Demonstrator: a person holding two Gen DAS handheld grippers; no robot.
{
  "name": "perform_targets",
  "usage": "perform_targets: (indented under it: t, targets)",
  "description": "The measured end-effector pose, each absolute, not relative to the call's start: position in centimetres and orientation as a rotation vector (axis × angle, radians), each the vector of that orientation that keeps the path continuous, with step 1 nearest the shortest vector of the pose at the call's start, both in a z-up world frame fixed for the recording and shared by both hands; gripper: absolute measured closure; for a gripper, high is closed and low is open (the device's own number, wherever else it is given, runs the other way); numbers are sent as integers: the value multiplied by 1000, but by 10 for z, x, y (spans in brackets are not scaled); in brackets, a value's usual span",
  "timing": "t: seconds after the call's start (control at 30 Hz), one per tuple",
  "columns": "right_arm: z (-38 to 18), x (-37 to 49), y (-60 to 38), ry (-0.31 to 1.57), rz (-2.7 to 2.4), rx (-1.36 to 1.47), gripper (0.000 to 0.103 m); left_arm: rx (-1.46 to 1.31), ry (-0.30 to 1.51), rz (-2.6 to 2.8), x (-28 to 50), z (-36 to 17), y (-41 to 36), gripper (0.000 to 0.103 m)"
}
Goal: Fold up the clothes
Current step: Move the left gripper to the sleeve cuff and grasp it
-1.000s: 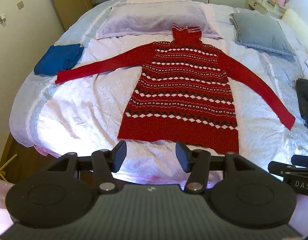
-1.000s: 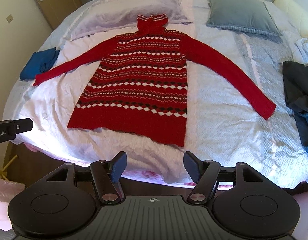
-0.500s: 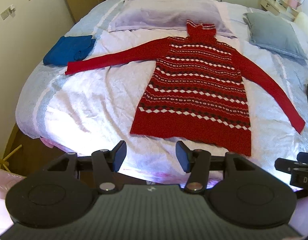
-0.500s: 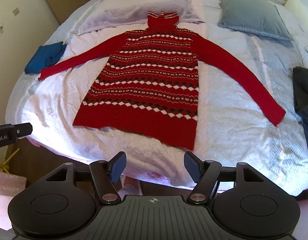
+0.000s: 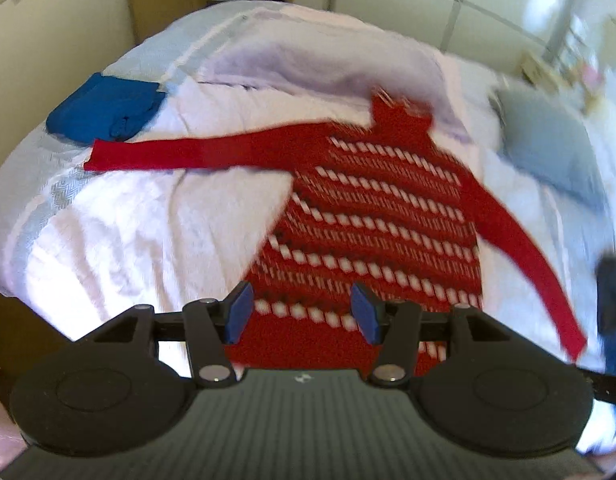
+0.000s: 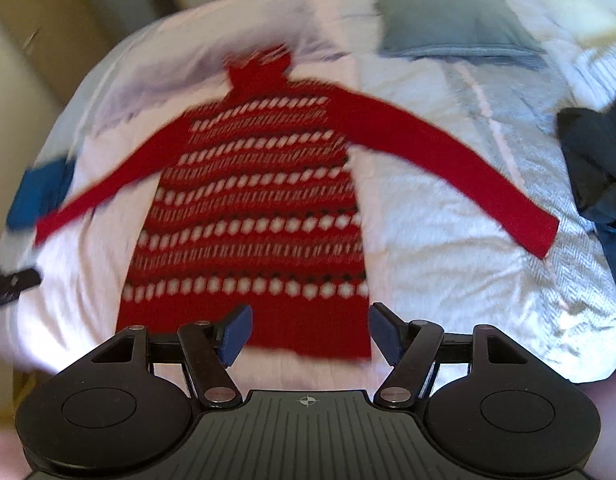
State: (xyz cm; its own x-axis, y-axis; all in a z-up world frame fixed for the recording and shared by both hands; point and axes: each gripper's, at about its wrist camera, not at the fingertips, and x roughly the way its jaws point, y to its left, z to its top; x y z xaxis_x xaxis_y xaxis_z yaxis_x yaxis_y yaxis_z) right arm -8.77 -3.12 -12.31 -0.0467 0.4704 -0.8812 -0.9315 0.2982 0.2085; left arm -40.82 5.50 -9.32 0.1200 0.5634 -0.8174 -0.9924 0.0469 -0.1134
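A red sweater (image 5: 372, 220) with white diamond bands lies flat on the bed, collar toward the pillows and both sleeves spread wide. In the left wrist view my left gripper (image 5: 302, 312) hangs open above the hem's left part, with nothing between its blue pads. The right wrist view shows the same sweater (image 6: 252, 216), and my right gripper (image 6: 310, 332) stands open over the hem near its right corner, also empty. Both views are blurred by motion. Neither gripper touches the cloth.
A folded blue garment (image 5: 104, 108) lies by the left sleeve's cuff. A dark heap of clothes (image 6: 596, 160) sits at the bed's right edge. A grey pillow (image 6: 452, 24) and a lilac pillow (image 5: 308, 64) lie at the head. The bed (image 5: 120, 220) has a white cover.
Both grippers have moved forward over the bed's front edge, so the sweater's hem now lies under their fingers. Both views have rolled a little. The jaws stay open.
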Motion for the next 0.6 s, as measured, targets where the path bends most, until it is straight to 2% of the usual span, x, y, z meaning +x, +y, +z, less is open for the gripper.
perform_targets:
  t: [0.27,0.4,0.6]
  targets:
    - [-125,-53,50,1104,1113,-346,35,-949,592,1455,-475,-123,179,51]
    - [-147,-53,97,1160,1044,-322,35,-1039,568,1515,-506,-164,235,51]
    - [-197,-71,146,1191,959,-455,35,-1205,461,1601,-569,-241,301,52]
